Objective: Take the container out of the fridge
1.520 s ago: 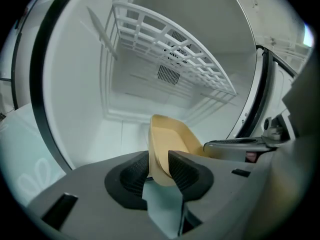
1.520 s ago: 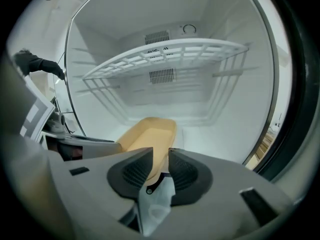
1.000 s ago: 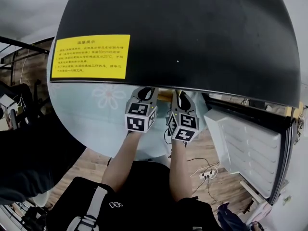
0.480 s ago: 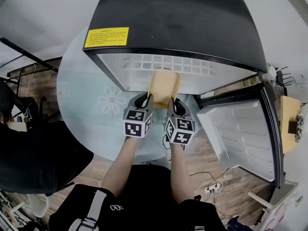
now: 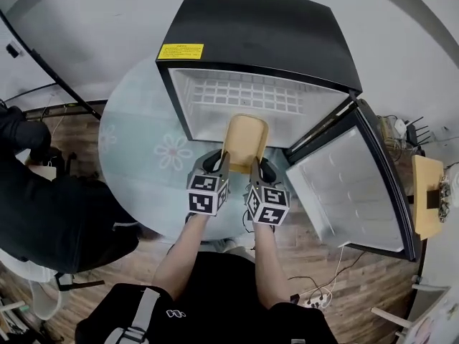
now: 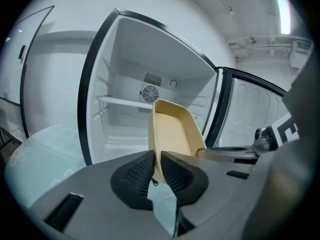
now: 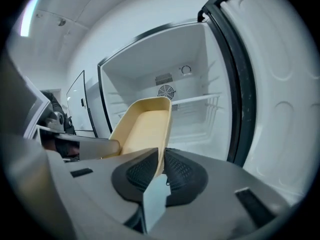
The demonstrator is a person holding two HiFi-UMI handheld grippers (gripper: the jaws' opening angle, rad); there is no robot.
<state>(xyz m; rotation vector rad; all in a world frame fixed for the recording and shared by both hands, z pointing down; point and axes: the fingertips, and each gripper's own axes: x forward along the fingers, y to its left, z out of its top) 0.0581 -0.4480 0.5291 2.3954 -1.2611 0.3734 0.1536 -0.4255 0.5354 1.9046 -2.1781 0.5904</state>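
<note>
**Q:** What print shows in the head view?

**A:** One yellow label [image 5: 180,51] on the black top of the fridge [image 5: 265,27], at its front left corner. It carries dark lines of print, too small to read.

**Q:** Any other signs?

**A:** Black-and-white square markers [image 5: 204,203] on the cubes of the left gripper [image 5: 223,158] and right gripper [image 5: 253,163]: patterns, not letters. There is also a small white mark [image 5: 171,312] on the person's black clothing, which is unreadable. The two gripper views show no print.
</note>
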